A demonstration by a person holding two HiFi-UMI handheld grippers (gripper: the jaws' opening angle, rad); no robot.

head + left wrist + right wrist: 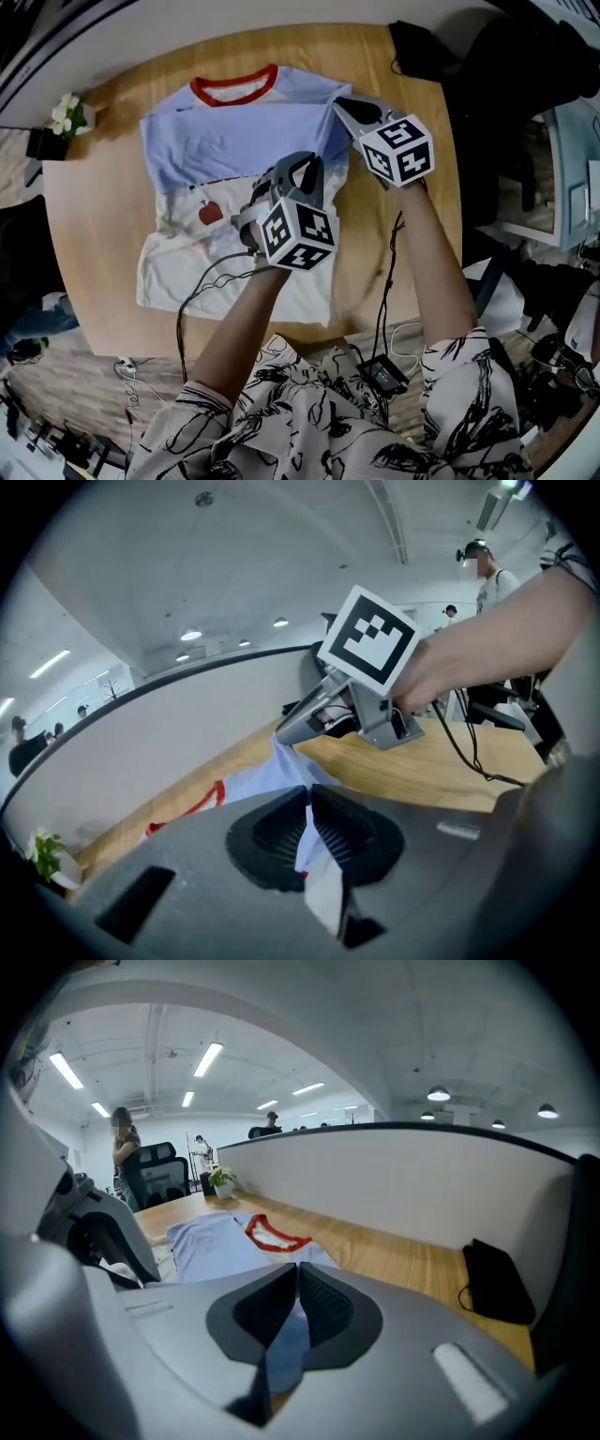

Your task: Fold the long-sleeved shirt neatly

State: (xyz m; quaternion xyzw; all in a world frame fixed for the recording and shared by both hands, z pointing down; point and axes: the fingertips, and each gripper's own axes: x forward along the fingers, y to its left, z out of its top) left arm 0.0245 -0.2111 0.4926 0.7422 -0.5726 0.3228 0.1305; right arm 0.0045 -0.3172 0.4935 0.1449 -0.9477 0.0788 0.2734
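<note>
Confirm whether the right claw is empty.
No, the right claw is shut on blue fabric of the shirt.

Right tongs (297, 1277) tight on blue shirt (211, 1241) fabric above wooden table (403, 1260).

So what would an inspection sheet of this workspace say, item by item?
Surface: round wooden table, bare around the cloth.
Job's things: shirt with a red collar, blue above and white below, spread out with the collar at the far side.
Clutter: small plant at the table's left edge; black pouch at the far right.
Grippers: left gripper and right gripper each shut on a pinch of shirt fabric.
Cables: black cables trail off the near edge; one runs to a black box on the person's lap.
Surroundings: open office with a partition wall, an office chair and people in the background.
</note>
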